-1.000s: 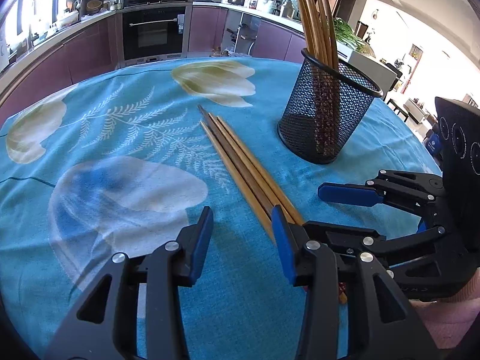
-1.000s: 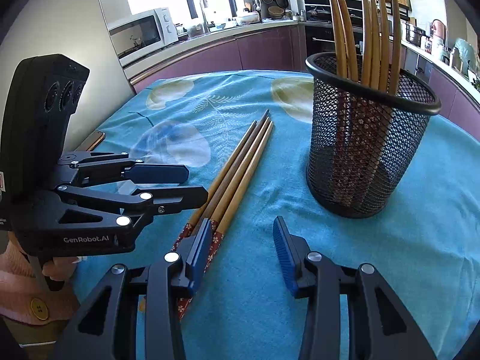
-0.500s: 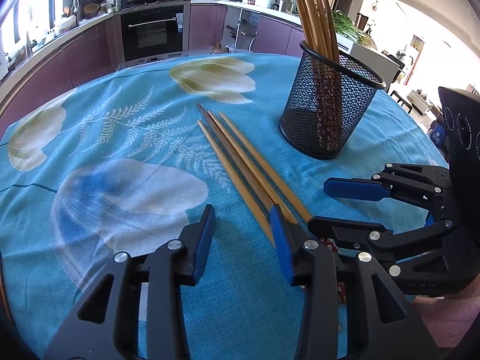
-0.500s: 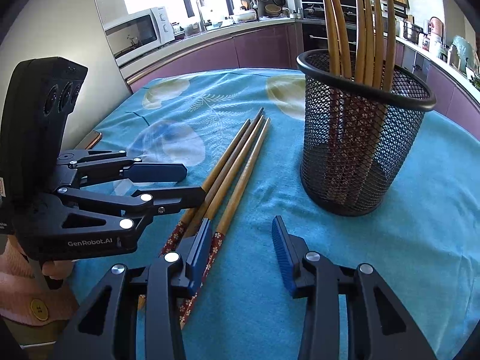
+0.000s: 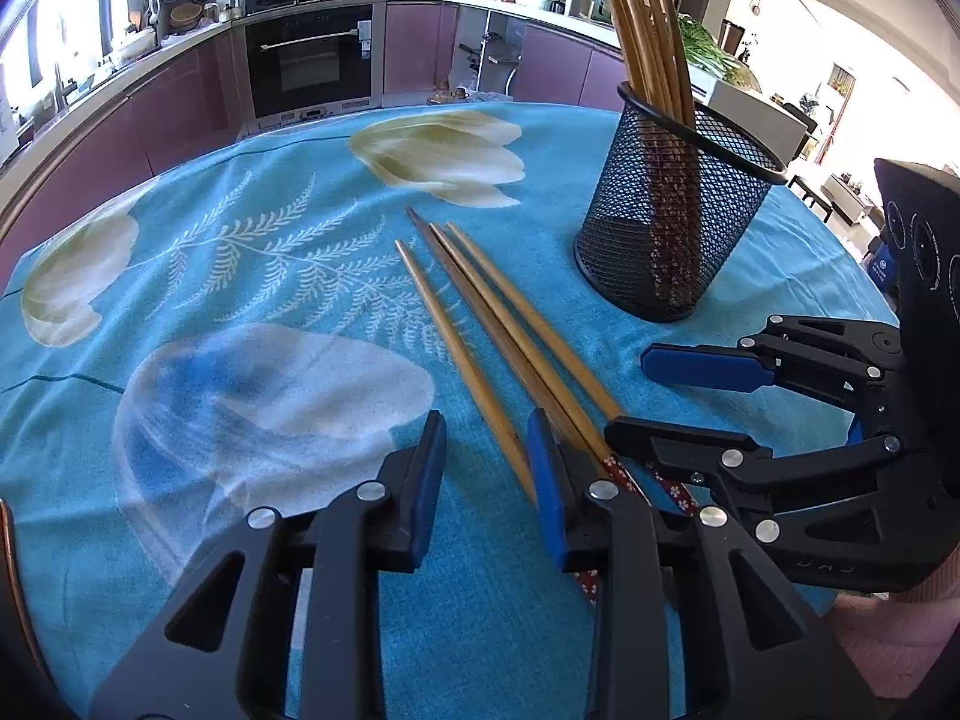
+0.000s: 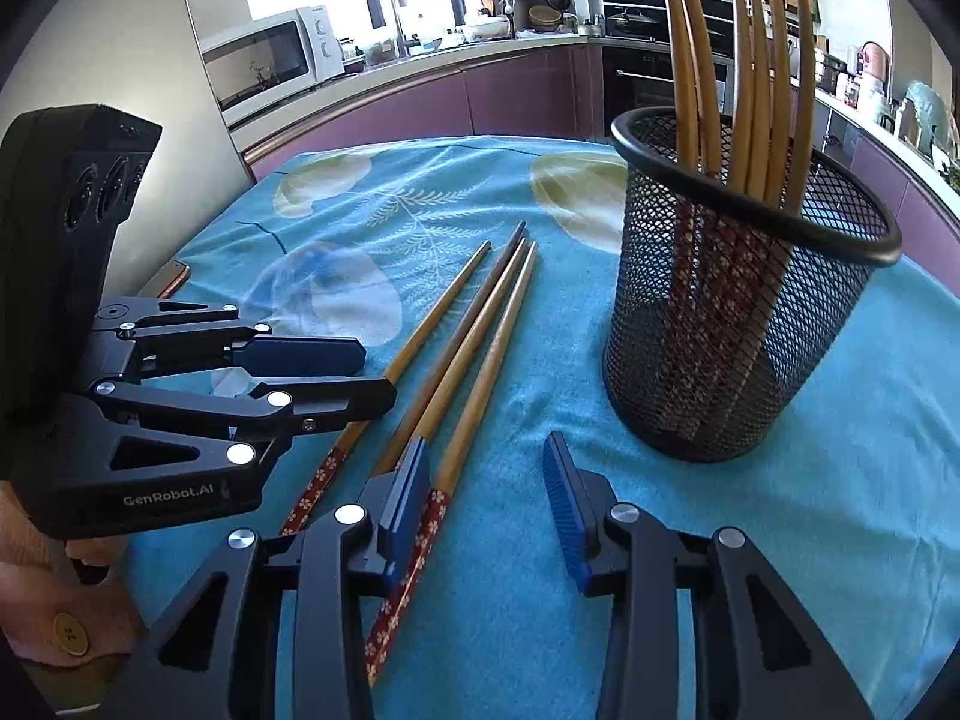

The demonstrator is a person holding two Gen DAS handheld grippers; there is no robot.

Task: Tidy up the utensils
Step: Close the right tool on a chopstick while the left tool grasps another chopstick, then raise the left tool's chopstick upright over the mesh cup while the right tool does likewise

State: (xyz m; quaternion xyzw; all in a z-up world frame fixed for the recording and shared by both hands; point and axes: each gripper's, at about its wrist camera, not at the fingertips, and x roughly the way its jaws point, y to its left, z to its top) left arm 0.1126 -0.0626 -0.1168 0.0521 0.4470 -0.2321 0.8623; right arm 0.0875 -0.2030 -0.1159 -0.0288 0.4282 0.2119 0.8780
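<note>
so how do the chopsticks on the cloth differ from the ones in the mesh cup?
Pose: the loose chopsticks lie flat on the blue tablecloth, side by side; the chopsticks in the cup stand upright, leaning on the rim of the mesh cup.
Orientation: the loose ones point their tips away from the grippers, patterned ends near; the standing ones have patterned ends down, tips up.
Shared: the same tan wood with red floral ends.

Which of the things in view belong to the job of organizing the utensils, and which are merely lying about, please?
Belonging to the job:
- four loose chopsticks on the table
- mesh holder
- chopsticks already standing in it
- left tool
- right tool

Just lying about:
- flowered tablecloth
- microwave
- oven
</note>
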